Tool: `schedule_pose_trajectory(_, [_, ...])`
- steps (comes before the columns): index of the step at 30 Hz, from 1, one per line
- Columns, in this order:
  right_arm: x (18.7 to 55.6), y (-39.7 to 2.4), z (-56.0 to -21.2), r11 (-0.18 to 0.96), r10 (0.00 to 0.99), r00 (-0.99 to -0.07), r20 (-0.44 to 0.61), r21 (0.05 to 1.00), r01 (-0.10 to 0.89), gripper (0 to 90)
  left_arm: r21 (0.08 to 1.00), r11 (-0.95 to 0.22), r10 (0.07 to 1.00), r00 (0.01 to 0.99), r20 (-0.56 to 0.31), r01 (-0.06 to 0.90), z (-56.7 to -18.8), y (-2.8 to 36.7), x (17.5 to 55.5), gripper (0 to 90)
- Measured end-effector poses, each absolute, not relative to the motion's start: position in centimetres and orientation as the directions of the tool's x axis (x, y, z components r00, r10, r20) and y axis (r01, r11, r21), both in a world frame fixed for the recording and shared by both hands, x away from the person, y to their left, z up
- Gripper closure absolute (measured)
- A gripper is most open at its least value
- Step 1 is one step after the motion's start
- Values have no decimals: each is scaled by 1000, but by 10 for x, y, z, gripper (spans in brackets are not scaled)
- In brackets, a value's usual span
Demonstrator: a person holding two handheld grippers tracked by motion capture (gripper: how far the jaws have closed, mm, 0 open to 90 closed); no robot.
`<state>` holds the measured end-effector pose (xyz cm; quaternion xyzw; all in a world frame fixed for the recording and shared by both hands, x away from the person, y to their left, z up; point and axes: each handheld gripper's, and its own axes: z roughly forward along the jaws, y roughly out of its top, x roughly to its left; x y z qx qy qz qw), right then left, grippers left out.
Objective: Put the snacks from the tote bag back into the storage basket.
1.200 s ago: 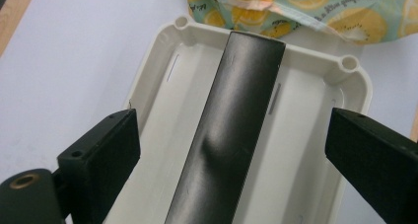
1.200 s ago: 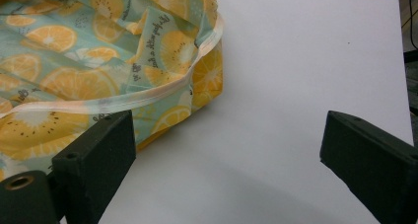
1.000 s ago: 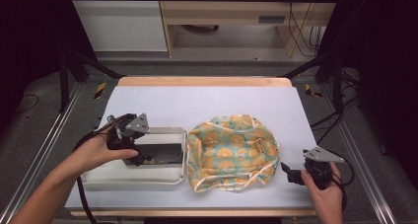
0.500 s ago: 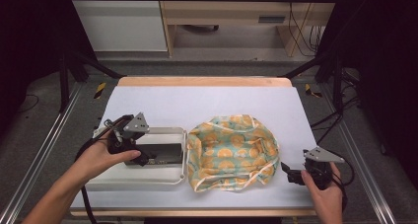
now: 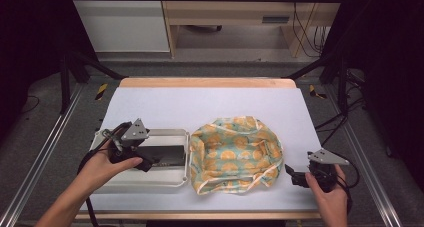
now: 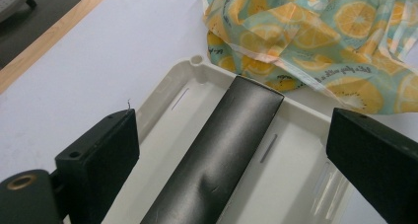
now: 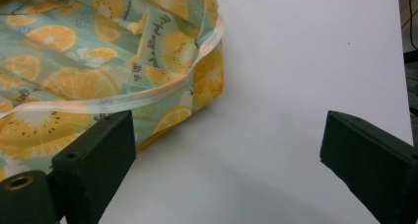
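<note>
Two grippers work the counter (image 5: 165, 104): the left gripper (image 5: 150, 163) hovers, jaws spread wide, straddling the black bar (image 6: 222, 155) lying in the white tray (image 6: 170, 98), presumably to grasp it, while the right gripper (image 5: 295, 176) waits, jaws open and empty, just beside the orange-print bag (image 5: 235, 154).

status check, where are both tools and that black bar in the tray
Left tool open, jaws either side of black bar in white tray. Right tool open, beside orange-print bag, not gripping. Bag edge lies against the tray's end.
</note>
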<state>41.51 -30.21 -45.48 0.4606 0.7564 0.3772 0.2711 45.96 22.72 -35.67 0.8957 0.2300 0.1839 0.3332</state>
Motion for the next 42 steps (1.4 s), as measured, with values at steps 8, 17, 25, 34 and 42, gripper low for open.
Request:
schedule_pose_trajectory(8, [415, -302, -455, 294, 901, -430, -66, 821, 490, 73, 722, -611, 582, 802, 133, 324, -372, 237, 461, 56])
schedule_pose_trajectory(17, [415, -303, -455, 293, 901, -429, -65, 821, 490, 73, 761, -540, 656, 747, 111, 361, -380, 258, 464, 52])
schedule_pose_trajectory(25, [415, -303, -455, 294, 901, -429, -66, 820, 491, 73, 785, -469, 736, 670, 95, 404, -385, 285, 468, 52])
schedule_pose_trajectory(34, [415, -302, -455, 290, 902, -427, -62, 820, 493, 73, 803, -390, 817, 572, 76, 450, -389, 319, 474, 54])
schedule_pose_trajectory(42, [415, -302, -455, 290, 902, -428, -61, 821, 492, 73, 811, -330, 877, 474, 75, 483, -392, 343, 487, 62])
